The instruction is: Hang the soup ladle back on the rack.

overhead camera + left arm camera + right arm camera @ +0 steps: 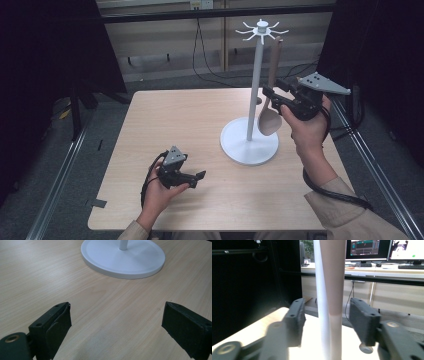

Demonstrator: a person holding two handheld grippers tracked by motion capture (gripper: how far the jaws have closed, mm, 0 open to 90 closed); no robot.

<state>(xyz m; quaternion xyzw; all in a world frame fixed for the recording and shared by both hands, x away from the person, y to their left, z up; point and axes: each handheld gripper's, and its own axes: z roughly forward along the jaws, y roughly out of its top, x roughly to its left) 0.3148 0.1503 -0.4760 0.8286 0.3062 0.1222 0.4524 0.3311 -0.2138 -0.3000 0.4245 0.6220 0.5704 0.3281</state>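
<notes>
While the spoon (270, 117) hangs by its handle from one of the hooks at the top of the white utensil stand (255, 75), the right hand-held gripper (274, 96) is level with the lower part of the handle, just above the bowl. In the right gripper view the brown handle (335, 277) passes between the two black jaws, just in front of the stand's white pole (321, 302); a gap shows on either side of it, so the pads (296, 317) flank the handle without pressing on it. The spoon therefore seems to be borne by the hook alone. Its bowl hangs beside the pole, above the round base (249, 142) and, as far as the high view shows, clear of it.

The left hand-held gripper (196, 179) is low over the near left part of the bench (175, 115), well apart from the stand. Its jaws are spread wide with nothing between them; the left gripper view looks across bare wood toward the rim of the base (122, 272).

Judged from this arrangement, the step in hand is the release of the spoon after hanging it on the stand. The next move calls for drawing the right jaws straight back from the handle, without brushing it, so that the spoon is neither set swinging nor lifted off its hook.
</notes>
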